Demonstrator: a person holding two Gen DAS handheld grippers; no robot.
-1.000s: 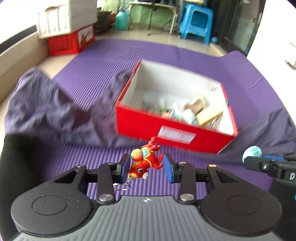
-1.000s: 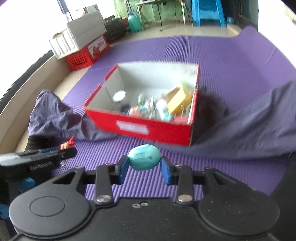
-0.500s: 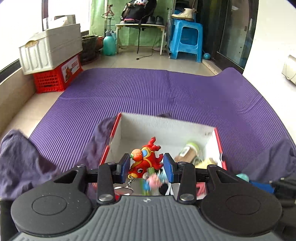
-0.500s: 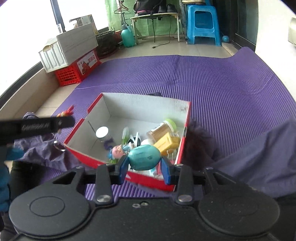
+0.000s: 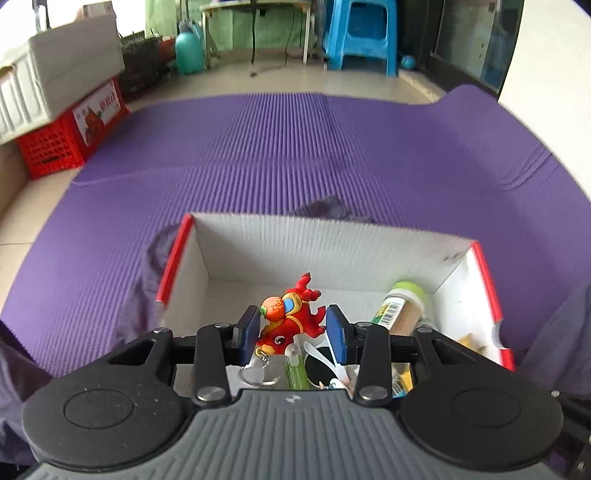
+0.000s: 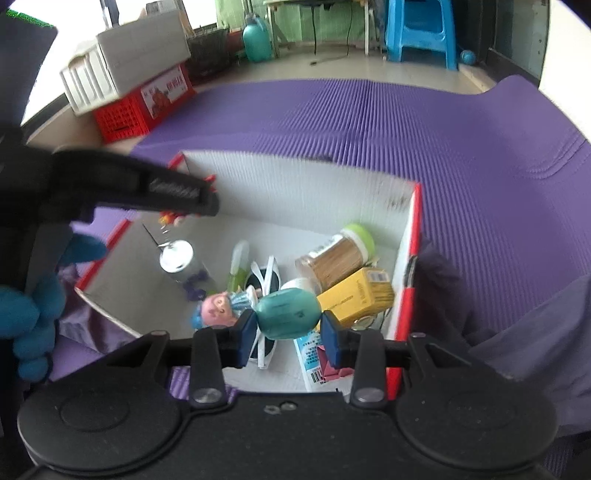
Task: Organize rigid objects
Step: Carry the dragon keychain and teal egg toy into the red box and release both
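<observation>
The left gripper has its 2 blue fingers narrowed onto 1 red toy figure, pinching it from both sides; a key ring dangles below it. The toy hangs above the near left part of the open red box.

The right gripper has its 2 fingers closed on 1 teal egg, held over the near edge of the same box. In the right wrist view the left gripper reaches in from the left, above the box's left wall, with a blue-gloved hand behind it.

Inside the box lie 1 doll with a pink face, 1 pair of white-framed sunglasses, 1 yellow carton, 1 jar with a green lid, 1 silver can and 1 pale green stick; other small pieces under the egg are too hidden to name.

The box sits on a purple mat with dark cloth bunched beside it. Farther off stand 1 red crate under a white box, and 1 blue stool.
</observation>
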